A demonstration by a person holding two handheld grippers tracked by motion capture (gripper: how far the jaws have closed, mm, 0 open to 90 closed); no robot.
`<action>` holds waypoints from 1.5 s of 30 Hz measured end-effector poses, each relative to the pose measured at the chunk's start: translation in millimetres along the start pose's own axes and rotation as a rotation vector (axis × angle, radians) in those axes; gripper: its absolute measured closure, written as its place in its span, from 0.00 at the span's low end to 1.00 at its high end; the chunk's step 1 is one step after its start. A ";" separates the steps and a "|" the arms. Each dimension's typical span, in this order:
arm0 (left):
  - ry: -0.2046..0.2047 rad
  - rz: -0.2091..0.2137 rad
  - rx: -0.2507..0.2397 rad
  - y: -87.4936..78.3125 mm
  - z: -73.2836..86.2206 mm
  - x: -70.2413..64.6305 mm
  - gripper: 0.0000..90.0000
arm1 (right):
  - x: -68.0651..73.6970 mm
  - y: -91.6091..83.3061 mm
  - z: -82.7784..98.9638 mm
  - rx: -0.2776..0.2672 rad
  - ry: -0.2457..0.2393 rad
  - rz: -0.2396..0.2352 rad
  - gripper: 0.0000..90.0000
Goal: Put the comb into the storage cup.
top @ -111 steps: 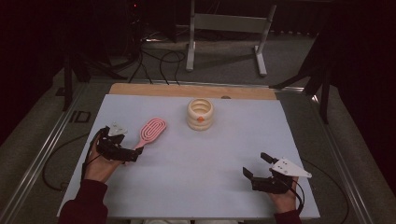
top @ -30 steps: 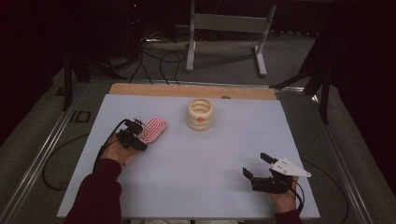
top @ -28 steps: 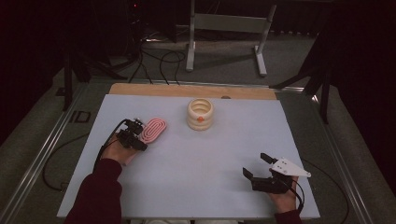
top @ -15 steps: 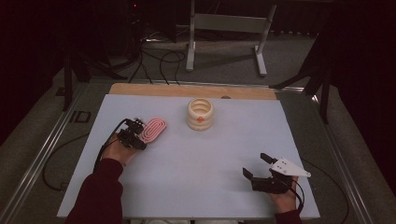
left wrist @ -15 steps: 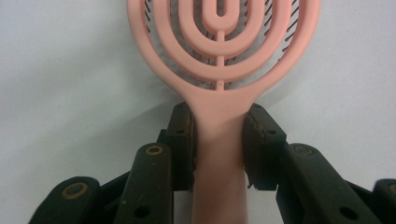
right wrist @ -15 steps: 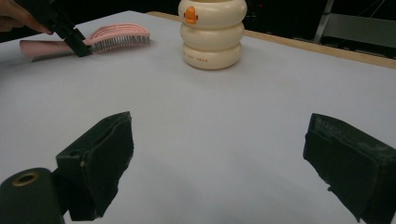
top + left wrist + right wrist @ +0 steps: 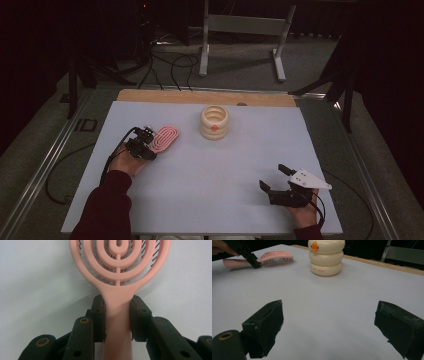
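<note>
At the left of the table (image 7: 210, 200) we have our left gripper (image 7: 146, 142) set on the handle of the pink hairbrush (image 7: 166, 138); in the left gripper view the hairbrush (image 7: 117, 285) runs straight up between the two black jaws, which have just been closing and now press on the neck of the handle from both sides, right below the oval head. The brush lies flat on the pale sheet, bristles down, its head pointing away from us and toward the middle. Just right of it, near the far edge, stands the cream ringed holder (image 7: 214, 122) with an orange mark on its front, apart from the brush. Farther right, close to our near edge, our right gripper (image 7: 278, 179) rests low over the table with its jaws spread wide and nothing between them; its own view looks across the bare sheet toward the holder (image 7: 326, 257) and the brush (image 7: 275, 258).
</note>
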State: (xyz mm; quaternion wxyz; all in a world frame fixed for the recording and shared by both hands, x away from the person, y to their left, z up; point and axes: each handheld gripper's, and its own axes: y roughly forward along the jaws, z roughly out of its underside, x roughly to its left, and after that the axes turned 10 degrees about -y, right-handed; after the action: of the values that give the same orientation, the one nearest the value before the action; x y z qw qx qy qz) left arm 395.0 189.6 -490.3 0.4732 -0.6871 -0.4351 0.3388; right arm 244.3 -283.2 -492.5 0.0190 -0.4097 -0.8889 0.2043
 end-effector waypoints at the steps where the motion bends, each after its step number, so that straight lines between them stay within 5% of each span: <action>1: -0.002 0.001 -0.005 -0.5 0.1 -0.1 0.77 | -0.1 0.1 0.1 0.000 -0.001 0.000 0.09; 25: -0.018 0.007 -0.121 -26.9 5.2 1.7 0.78 | 0.5 1.1 0.1 0.008 -0.002 -0.003 0.09; 45: 0.009 0.022 -0.242 -47.1 21.1 -5.6 0.78 | 0.5 2.9 0.7 0.027 0.006 -0.011 0.09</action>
State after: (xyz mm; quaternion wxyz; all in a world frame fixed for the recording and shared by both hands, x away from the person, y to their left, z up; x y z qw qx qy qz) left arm 361.2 200.1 -452.3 0.3852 -0.7452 -0.4632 0.2858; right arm 245.9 -281.4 -494.3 0.0281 -0.4050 -0.8882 0.2149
